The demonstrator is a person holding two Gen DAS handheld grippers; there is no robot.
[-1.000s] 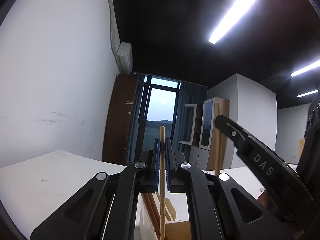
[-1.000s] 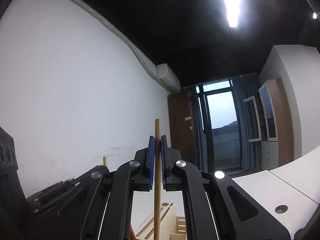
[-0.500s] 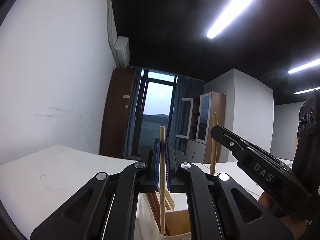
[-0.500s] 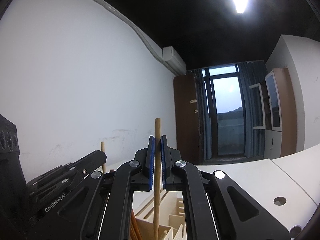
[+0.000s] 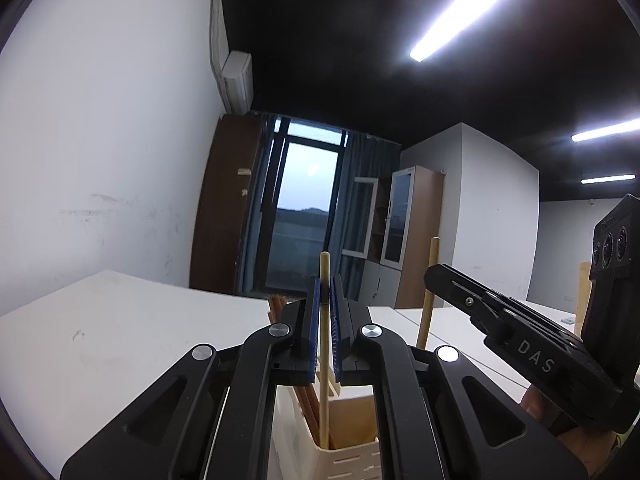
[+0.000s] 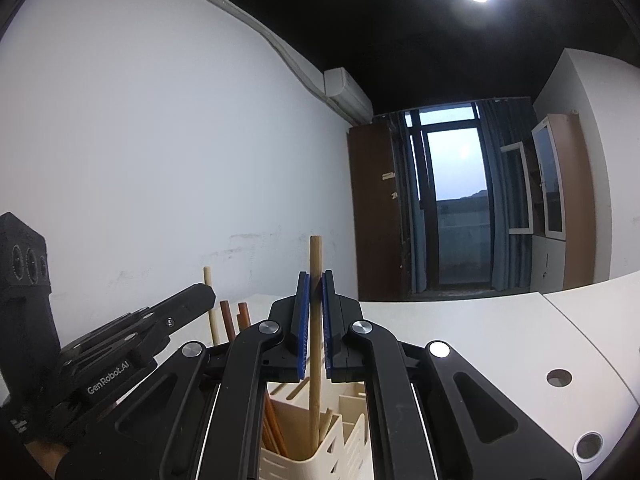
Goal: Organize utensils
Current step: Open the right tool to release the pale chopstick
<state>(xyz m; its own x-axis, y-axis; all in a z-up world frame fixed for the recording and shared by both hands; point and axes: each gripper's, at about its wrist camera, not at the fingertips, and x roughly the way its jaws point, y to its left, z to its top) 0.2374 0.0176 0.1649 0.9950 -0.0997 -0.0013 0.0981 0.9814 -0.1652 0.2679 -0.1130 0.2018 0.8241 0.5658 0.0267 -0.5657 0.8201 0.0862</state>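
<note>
Both sticks have sunk into the holder [image 5: 352,450] below; left gripper [image 5: 325,320] and right gripper [image 6: 314,320] remain clamped, release pending.

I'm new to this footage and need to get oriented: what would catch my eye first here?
Each gripper is clamped on an upright wooden chopstick: the left gripper on a pale chopstick, the right gripper on a darker chopstick. Both sticks dip into the cream utensil holder just below, where reddish chopsticks already stand.
</note>
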